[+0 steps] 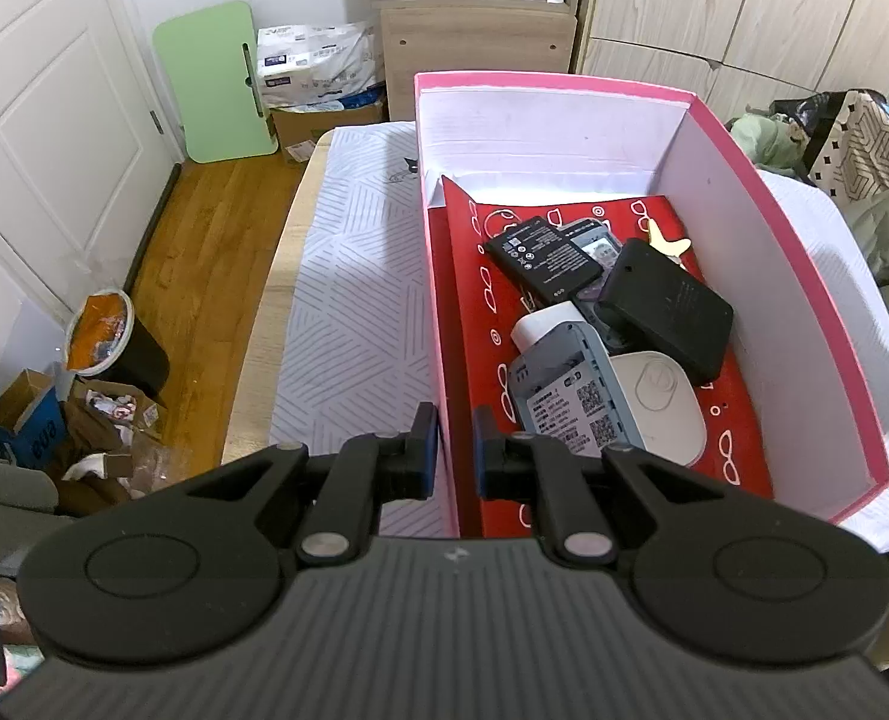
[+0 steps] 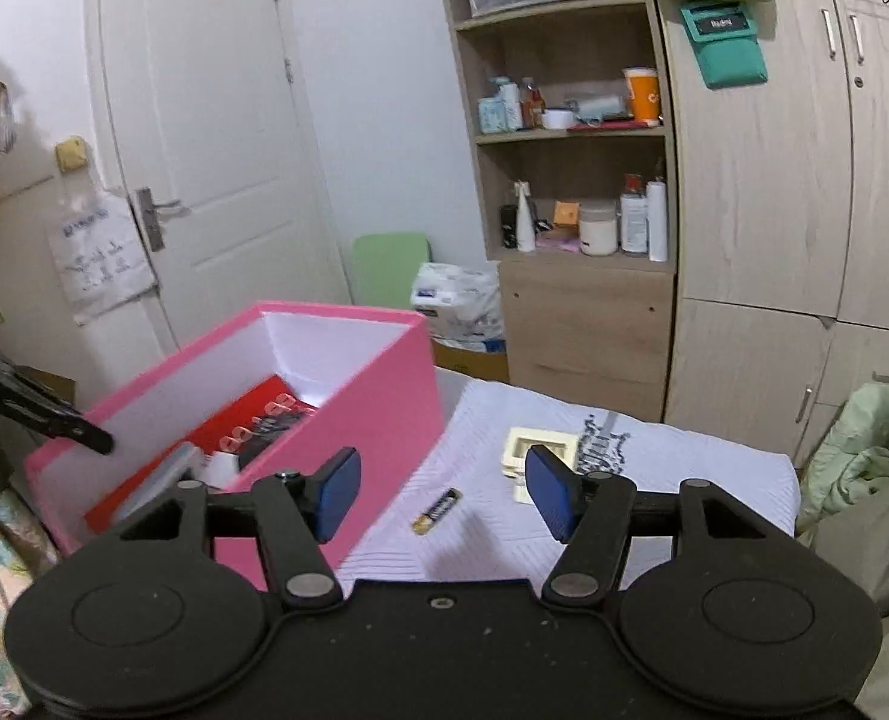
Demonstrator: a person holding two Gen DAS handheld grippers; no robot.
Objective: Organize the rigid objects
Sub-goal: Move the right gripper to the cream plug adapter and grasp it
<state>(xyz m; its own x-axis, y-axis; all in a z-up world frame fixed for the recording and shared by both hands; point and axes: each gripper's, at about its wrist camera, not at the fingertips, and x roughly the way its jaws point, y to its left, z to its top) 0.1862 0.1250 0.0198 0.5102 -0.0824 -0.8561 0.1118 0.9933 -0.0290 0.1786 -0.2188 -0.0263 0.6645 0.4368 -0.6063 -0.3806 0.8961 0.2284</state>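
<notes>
A pink box [image 1: 774, 276] with white inner walls stands on the quilted white bedspread [image 1: 348, 300]. Inside, on a red patterned sheet [image 1: 480, 324], lie a black battery [image 1: 540, 261], a black block [image 1: 666, 306], a grey-blue device with QR labels [image 1: 570, 396] and a white rounded device [image 1: 660, 414]. My left gripper [image 1: 455, 450] is shut on the box's near left wall, one finger on each side of it. My right gripper [image 2: 441, 495] stands open and empty, to the right of the box [image 2: 372, 396] and above the bedspread. Beyond its fingers lie a small black-and-yellow battery [image 2: 437, 511] and a cream square frame [image 2: 540, 450].
A wooden shelf unit [image 2: 570, 192] with bottles and jars and a wardrobe [image 2: 762, 210] stand behind the bed. A white door [image 2: 204, 138], a green board [image 1: 219, 81] and a bin [image 1: 108, 342] amid floor clutter are to the left. Green clothing [image 2: 858, 462] lies at the right.
</notes>
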